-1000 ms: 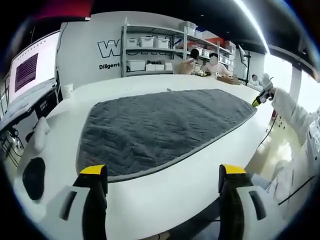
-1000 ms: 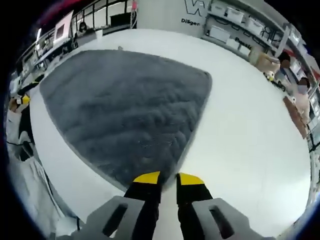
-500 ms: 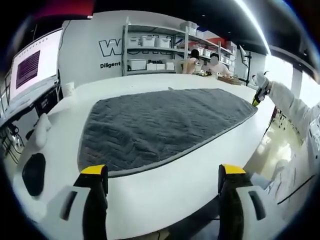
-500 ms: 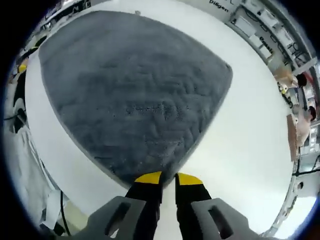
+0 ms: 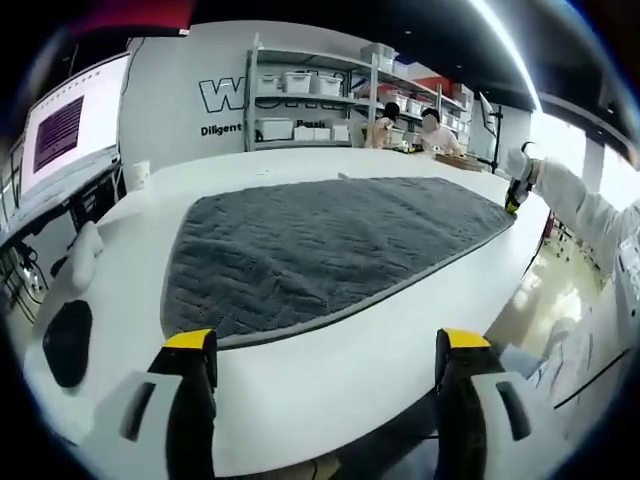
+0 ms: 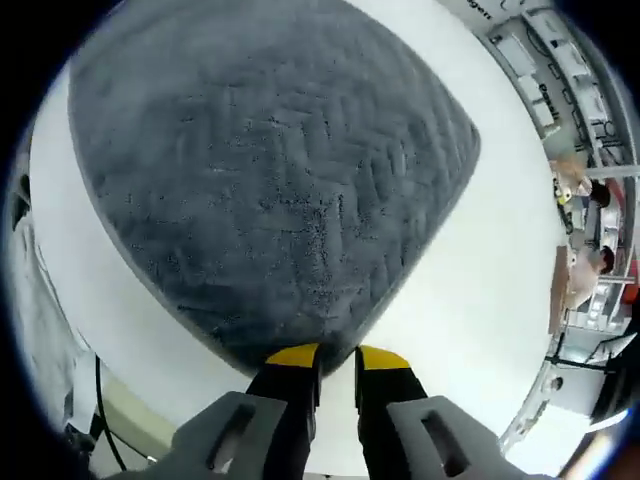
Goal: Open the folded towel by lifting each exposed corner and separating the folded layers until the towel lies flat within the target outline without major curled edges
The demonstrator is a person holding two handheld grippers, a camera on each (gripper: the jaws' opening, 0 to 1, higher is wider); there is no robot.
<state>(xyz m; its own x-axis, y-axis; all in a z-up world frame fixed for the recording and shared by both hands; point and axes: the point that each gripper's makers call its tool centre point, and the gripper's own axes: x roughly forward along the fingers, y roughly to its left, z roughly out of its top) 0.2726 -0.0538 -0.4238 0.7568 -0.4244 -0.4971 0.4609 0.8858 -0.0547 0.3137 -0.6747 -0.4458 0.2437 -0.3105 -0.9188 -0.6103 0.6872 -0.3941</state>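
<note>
A grey quilted towel (image 5: pixel 320 250) lies spread out on the white table (image 5: pixel 330 360); its edges look flat. My left gripper (image 5: pixel 325 345) hovers over the table's near edge, just short of the towel's front hem, open wide with nothing between its jaws. At the towel's far right corner my right gripper (image 5: pixel 517 195) is held by a person's white sleeve (image 5: pixel 575 210). In the right gripper view the towel (image 6: pixel 270 180) spreads away from that corner, which sits between the narrowly set yellow tips of the right gripper (image 6: pixel 337 357), shut on it.
A monitor (image 5: pixel 70 125) stands at the left. A black pad (image 5: pixel 68 340), a white object (image 5: pixel 85 250) and a cup (image 5: pixel 137 177) sit on the table's left side. Shelves with bins (image 5: pixel 300 100) and people (image 5: pixel 430 120) are behind. The floor (image 5: pixel 560 330) drops off at the right.
The right gripper view has swung to look more steeply down on the towel, with the corner staying at its tips. The left gripper view has barely shifted.
</note>
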